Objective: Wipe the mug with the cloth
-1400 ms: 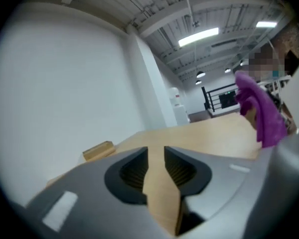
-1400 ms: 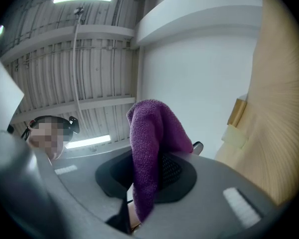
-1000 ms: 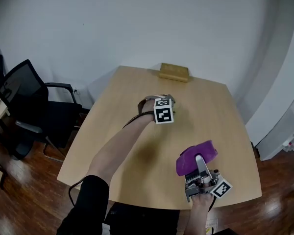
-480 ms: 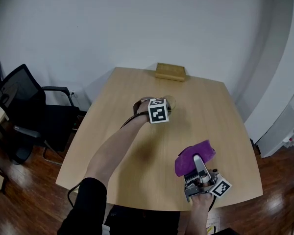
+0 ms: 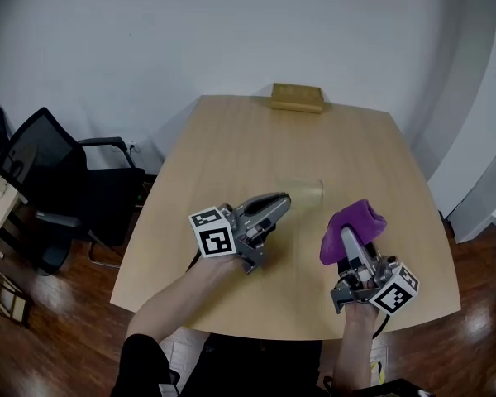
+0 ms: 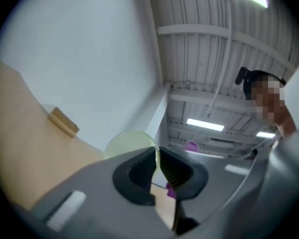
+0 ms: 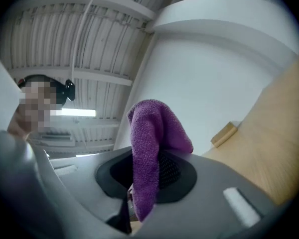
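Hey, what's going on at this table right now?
A person works a gripper in each hand over the wooden table. The left gripper has just been closing its jaws, which now pinch the wall of the pale translucent mug. The right gripper holds the purple cloth nearby, not yet touching the mug.

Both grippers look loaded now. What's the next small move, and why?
Probably swing the right gripper toward the left one to bring the cloth against the mug. The left gripper, whose jaws have just been closing, pinches the mug's rim, the cloth is clamped, and the two are not touching.
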A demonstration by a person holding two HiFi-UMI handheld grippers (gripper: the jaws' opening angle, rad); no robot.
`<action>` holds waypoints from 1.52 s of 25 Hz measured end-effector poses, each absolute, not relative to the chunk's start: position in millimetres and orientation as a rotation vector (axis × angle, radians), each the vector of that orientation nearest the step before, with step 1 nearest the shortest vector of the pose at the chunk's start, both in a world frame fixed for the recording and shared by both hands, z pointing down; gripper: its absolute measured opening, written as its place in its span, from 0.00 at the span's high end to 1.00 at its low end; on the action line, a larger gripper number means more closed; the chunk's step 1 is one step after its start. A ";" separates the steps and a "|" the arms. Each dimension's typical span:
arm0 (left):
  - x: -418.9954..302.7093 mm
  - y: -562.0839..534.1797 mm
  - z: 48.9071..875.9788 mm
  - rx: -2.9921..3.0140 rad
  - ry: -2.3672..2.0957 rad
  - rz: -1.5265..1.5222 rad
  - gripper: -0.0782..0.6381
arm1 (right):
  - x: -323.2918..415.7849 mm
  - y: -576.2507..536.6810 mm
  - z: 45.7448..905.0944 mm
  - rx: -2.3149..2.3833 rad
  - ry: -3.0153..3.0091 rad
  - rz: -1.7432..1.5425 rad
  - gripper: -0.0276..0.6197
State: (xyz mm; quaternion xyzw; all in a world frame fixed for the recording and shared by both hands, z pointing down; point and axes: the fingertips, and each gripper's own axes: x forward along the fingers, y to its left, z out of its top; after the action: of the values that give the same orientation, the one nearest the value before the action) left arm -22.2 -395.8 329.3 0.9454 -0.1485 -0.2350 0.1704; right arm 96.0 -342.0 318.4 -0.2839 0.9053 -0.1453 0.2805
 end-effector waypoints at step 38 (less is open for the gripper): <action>16.8 -301.6 365.5 3.682 -0.548 -0.189 0.82 | 3.0 -327.1 291.2 -0.878 2.706 -0.174 0.86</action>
State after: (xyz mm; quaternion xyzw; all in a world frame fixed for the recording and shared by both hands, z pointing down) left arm 16.8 -301.6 365.5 0.9458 -0.1408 -0.0484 -0.2885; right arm 3.0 -327.1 291.2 -0.3049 0.9393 -0.0603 0.1453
